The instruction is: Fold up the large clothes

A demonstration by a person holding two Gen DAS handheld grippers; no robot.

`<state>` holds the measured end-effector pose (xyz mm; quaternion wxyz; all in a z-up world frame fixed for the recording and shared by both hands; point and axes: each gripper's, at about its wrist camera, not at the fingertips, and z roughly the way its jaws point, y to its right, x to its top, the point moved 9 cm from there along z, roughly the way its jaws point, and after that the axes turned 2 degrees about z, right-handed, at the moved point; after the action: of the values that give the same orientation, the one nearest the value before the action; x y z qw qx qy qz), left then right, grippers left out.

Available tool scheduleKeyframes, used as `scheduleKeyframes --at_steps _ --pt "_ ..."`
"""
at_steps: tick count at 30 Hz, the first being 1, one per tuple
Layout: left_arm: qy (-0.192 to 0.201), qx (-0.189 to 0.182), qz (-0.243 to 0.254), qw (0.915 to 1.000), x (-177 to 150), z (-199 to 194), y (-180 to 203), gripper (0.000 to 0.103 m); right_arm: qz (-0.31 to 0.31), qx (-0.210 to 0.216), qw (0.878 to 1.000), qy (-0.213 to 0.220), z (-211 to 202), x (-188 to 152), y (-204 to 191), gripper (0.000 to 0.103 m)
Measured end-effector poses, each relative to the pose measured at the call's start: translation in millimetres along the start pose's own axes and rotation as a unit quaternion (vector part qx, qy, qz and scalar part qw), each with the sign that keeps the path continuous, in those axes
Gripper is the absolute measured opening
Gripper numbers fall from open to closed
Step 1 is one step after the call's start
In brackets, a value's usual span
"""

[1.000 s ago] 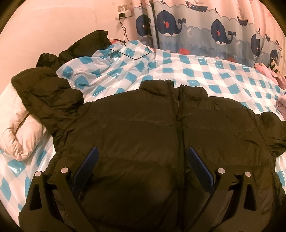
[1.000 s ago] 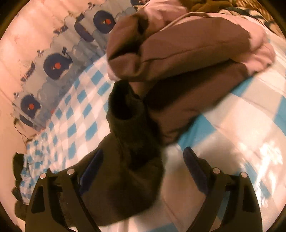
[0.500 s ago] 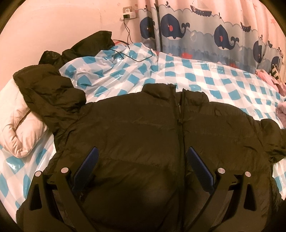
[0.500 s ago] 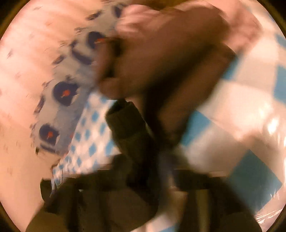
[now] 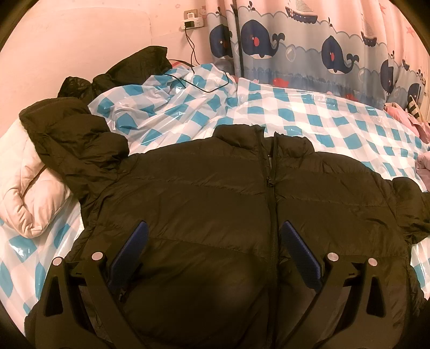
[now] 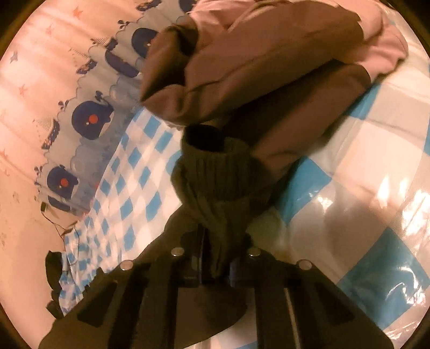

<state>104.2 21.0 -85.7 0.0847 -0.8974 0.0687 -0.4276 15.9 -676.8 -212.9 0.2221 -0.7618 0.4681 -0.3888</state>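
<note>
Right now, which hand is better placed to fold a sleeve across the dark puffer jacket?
Right. The right gripper has just closed on the jacket's ribbed sleeve cuff, so it can carry it over. The left gripper hangs open over the dark puffer jacket, gripping nothing.

Pink wall (image 5: 67, 40), wall socket (image 5: 191, 21) with cable, whale-print curtain (image 5: 322, 51), bed under blue-checked plastic sheet (image 5: 309, 112), warm light

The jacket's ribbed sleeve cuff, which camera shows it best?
The right wrist view: the ribbed cuff fills the centre, pinched by the right gripper. The left wrist view shows the dark jacket spread flat, but only that sleeve's bunched end at the edge.
</note>
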Motion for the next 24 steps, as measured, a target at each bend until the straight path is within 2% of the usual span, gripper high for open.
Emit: scheduleKeyframes --at_steps 2,6,9,15,24 --pt "0.0 -0.001 -0.001 1.0 0 1 0 0.095 -0.003 0.016 1.0 0.016 -5 2 -9 0.011" --pt "0.002 0.002 0.002 1.0 0 0 0 0.095 0.008 -0.006 1.0 0.011 0 1 -6 0.011" --pt "0.0 0.006 0.001 1.0 1 2 -3 0.095 0.009 0.028 0.999 0.025 -9 3 -20 0.011" --pt "0.016 0.008 -0.012 0.9998 8 -7 -13 0.095 -0.035 0.088 0.994 0.048 -25 3 -99 0.011" --pt "0.031 0.008 -0.017 0.9993 14 -25 -24 0.095 -0.076 0.132 0.986 0.062 -38 -14 -195 0.011"
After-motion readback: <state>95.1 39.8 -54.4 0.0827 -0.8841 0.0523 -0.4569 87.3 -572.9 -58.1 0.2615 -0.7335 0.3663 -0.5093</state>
